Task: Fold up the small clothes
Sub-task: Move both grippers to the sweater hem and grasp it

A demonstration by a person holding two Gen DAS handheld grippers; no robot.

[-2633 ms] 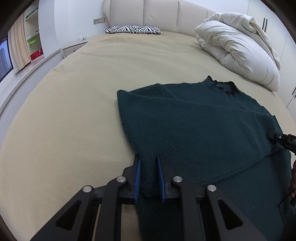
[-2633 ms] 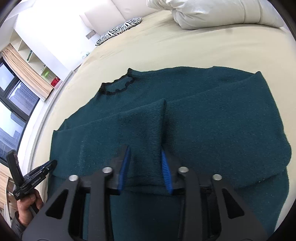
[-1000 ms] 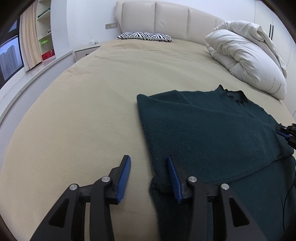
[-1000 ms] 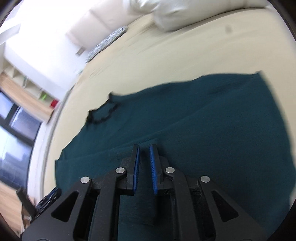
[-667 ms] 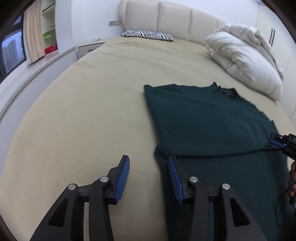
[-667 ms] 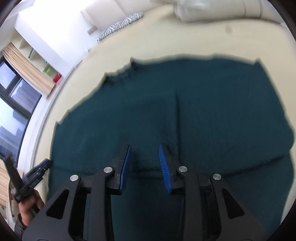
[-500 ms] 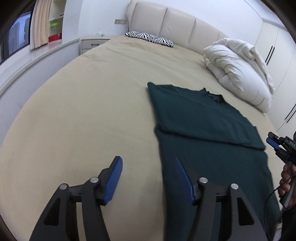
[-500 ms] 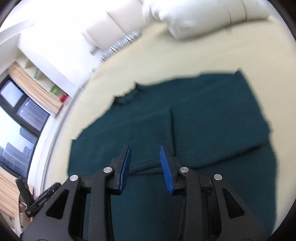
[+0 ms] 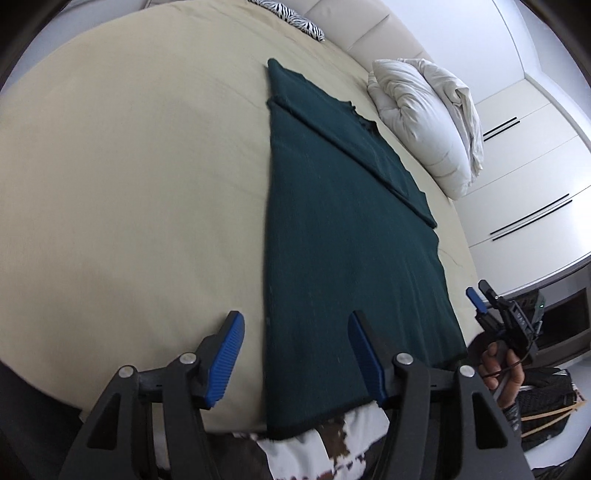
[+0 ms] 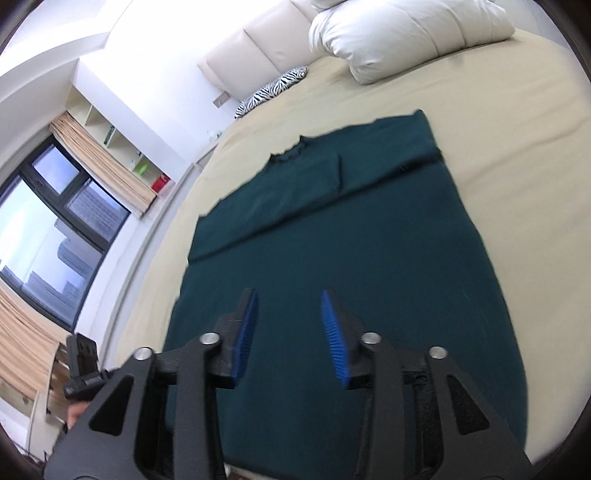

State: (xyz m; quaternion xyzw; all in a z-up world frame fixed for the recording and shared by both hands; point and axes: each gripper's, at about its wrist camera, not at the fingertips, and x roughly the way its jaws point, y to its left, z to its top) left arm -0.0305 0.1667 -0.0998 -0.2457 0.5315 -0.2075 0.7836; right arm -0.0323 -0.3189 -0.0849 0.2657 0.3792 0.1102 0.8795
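Note:
A dark green sweater lies flat on the beige bed, both sleeves folded in across the chest; it also shows in the right wrist view. My left gripper is open and empty, above the sweater's left hem corner at the bed's near edge. My right gripper is open and empty, above the lower body of the sweater. The right gripper also shows in the left wrist view, beside the right hem corner.
A white duvet is bundled at the bed's far right; it also shows in the right wrist view. A zebra pillow lies by the headboard. White wardrobes stand right of the bed. A window and shelves are on the left.
Both grippers let go of the folded sleeves, opened and drew back toward the sweater's hem. The sleeves now lie folded across the chest.

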